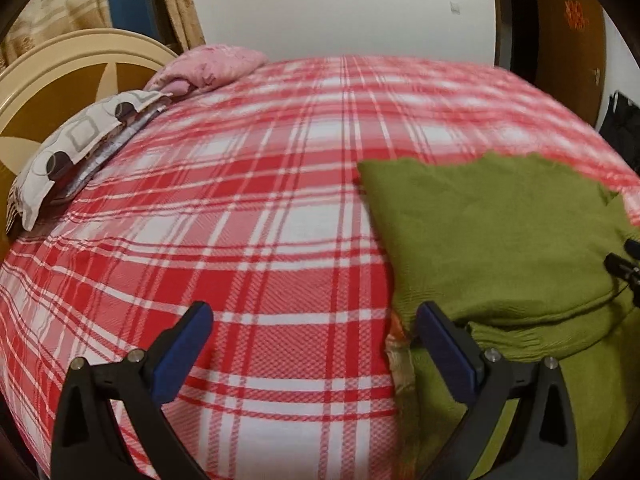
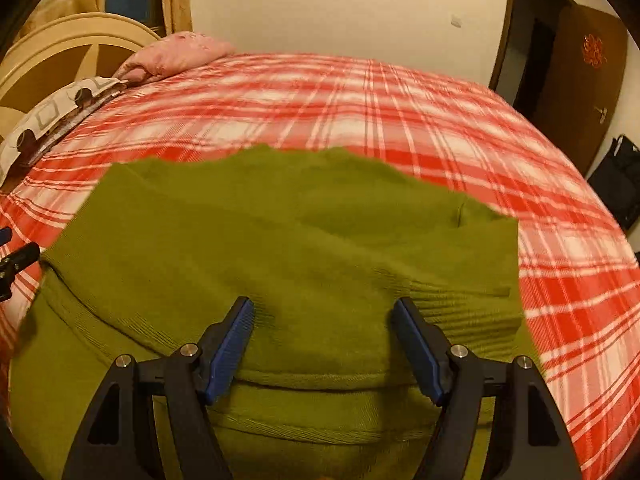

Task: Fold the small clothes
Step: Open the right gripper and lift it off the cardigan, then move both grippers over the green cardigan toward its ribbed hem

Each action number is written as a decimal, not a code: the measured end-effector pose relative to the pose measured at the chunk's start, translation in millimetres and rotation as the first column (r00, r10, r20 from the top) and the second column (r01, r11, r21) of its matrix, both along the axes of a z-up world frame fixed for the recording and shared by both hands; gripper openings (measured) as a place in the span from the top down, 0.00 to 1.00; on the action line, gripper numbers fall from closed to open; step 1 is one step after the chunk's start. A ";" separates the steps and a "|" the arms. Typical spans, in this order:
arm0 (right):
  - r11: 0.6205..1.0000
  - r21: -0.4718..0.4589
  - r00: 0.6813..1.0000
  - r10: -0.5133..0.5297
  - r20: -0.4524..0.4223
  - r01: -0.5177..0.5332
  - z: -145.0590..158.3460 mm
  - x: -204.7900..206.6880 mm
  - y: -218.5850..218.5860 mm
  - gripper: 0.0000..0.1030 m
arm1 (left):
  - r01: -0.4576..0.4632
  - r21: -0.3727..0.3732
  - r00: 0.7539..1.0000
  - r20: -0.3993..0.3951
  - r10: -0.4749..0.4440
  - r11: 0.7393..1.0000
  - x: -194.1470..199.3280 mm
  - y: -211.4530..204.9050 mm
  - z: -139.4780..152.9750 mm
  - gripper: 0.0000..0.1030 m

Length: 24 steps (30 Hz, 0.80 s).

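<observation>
From the left wrist, the left gripper (image 1: pixel 312 320) stood spread over the red plaid bedcover (image 1: pixel 240 240); the green knit sweater (image 1: pixel 500 240) lay flat to its right, scalloped edge pointing away. From the right wrist, the right gripper (image 2: pixel 324 316) hung spread above the sweater's ribbed fold, gripping nothing.

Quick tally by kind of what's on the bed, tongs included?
Green knitted garment: 1
Pillows, one pink, one grey-patterned: 2
Plaid bedcover: 1
Tongs, left and right, both open: 2
Total: 6
</observation>
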State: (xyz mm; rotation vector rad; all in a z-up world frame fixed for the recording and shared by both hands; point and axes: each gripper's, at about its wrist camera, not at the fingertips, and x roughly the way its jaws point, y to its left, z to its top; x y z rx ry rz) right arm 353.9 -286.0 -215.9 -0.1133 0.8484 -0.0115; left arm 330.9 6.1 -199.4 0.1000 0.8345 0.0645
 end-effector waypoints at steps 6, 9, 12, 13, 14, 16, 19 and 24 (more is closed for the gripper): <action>1.000 0.005 1.000 0.010 -0.009 -0.010 -2.6 -6.9 -6.9 0.30 | 0.026 0.010 0.999 -0.028 -0.026 1.000 -4.7 -6.7 -15.4 0.00; 1.000 0.020 1.000 0.015 -0.022 -0.014 -5.5 -6.9 -11.1 0.29 | 0.045 0.041 0.998 -0.035 -0.043 0.998 -4.8 -12.5 -17.9 0.00; 1.000 -0.017 1.000 0.012 -0.023 -0.013 -0.8 -16.1 -8.2 0.29 | 0.034 0.017 0.999 -0.040 -0.033 0.999 -12.1 -7.1 -14.4 0.00; 1.000 -0.017 1.000 0.013 -0.017 -0.014 1.0 -20.6 -8.5 0.29 | 0.034 0.009 0.999 -0.042 -0.034 0.999 -15.9 -6.0 -13.8 0.00; 1.000 -0.002 1.000 0.012 -0.012 -0.012 3.2 -25.5 -10.7 0.29 | 0.039 0.002 0.999 -0.037 -0.039 0.999 -22.8 -4.7 -11.6 0.00; 0.999 0.035 1.000 -0.004 -0.002 0.004 8.5 -34.7 -17.3 0.29 | 0.034 -0.006 0.999 -0.028 -0.035 0.999 -32.7 -3.1 -7.9 0.00; 0.997 0.065 0.999 -0.042 0.020 0.041 18.2 -47.8 -25.7 0.29 | 0.054 -0.040 0.998 -0.012 -0.054 0.998 -55.9 -4.3 2.0 0.00; 0.997 0.048 0.997 -0.068 0.041 0.066 29.1 -80.3 -31.4 0.29 | 0.092 -0.073 0.996 -0.002 -0.092 0.993 -87.2 -11.2 13.0 0.00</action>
